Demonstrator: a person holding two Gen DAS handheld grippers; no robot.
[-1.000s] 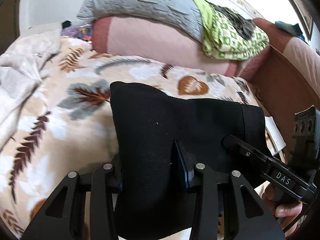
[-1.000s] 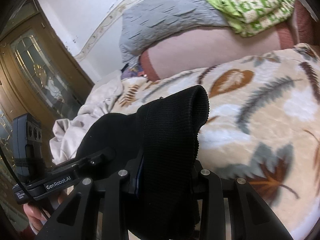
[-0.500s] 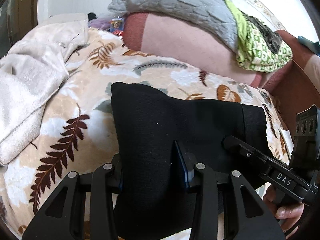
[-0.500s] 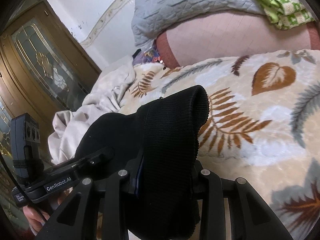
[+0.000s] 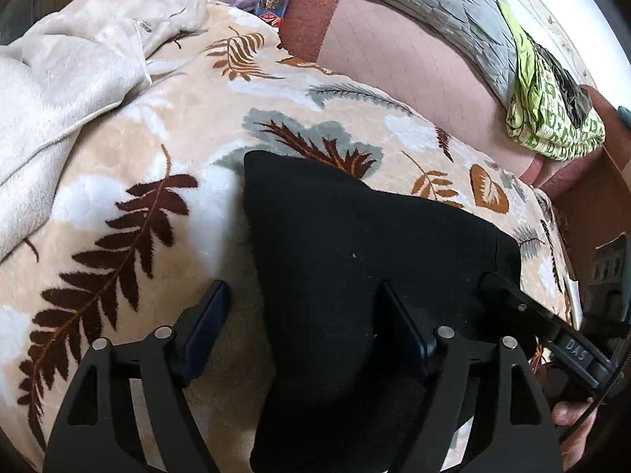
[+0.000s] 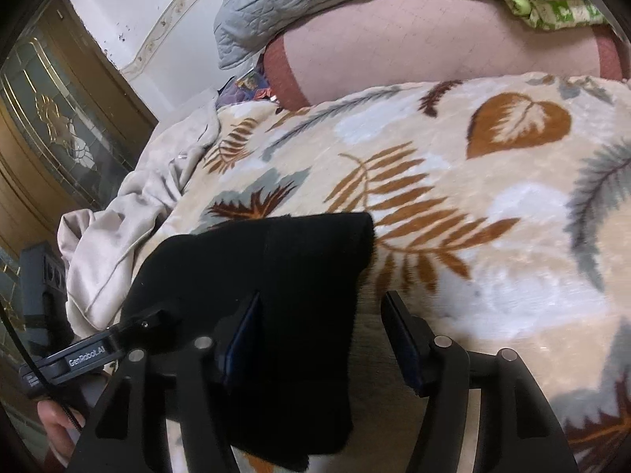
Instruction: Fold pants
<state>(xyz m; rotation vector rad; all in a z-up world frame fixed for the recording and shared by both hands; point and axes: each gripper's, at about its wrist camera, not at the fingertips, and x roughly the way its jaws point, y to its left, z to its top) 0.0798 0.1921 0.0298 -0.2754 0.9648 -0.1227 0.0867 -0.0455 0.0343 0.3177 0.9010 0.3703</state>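
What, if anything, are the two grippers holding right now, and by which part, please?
Nothing is held. Both the left gripper and right gripper have just been opening; the black pants lie between their jaws, unpinched, on the blanket.

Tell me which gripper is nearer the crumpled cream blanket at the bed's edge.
Left. The left gripper works at the pants' end next to the cream blanket; the right gripper is at the pants' far end, away from it.

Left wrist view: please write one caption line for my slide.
Left gripper, jaws just opened, releases black pants onto leaf-print blanket; right gripper alongside.
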